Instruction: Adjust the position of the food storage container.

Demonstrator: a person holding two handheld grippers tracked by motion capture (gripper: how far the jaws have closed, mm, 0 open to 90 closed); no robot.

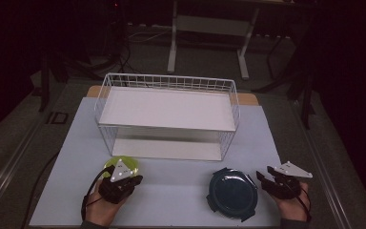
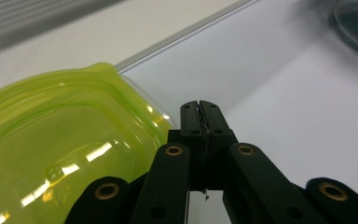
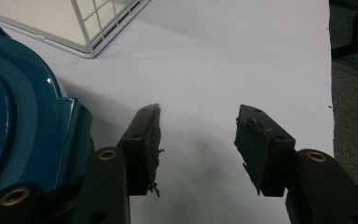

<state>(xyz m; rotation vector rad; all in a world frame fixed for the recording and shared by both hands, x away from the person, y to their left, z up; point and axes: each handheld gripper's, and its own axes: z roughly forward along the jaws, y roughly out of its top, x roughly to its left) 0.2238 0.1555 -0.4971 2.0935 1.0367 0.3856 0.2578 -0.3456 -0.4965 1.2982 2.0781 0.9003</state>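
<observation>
The left gripper [image 2: 200,109] has its jaws pressed together on nothing, the green lid [image 2: 60,149] at its nine o'clock. The right gripper [image 3: 198,140] gapes (nothing between), the blue lid [image 3: 23,121] at its nine o'clock; both hands rest low.

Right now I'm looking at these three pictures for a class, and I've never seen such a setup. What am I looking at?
A person sits at a table with a white mat, holding a hand-held gripper in each hand: two black jaws worked by hand. The high view looks down from above the person. The other two pictures come from small cameras riding on each tool.

The left hand-held gripper is shut with nothing between its jaws, right beside a yellow-green container lid. The right hand-held gripper stands open and holds nothing, next to a dark blue lidded container. Behind them stands a white wire rack with two shelves.
</observation>
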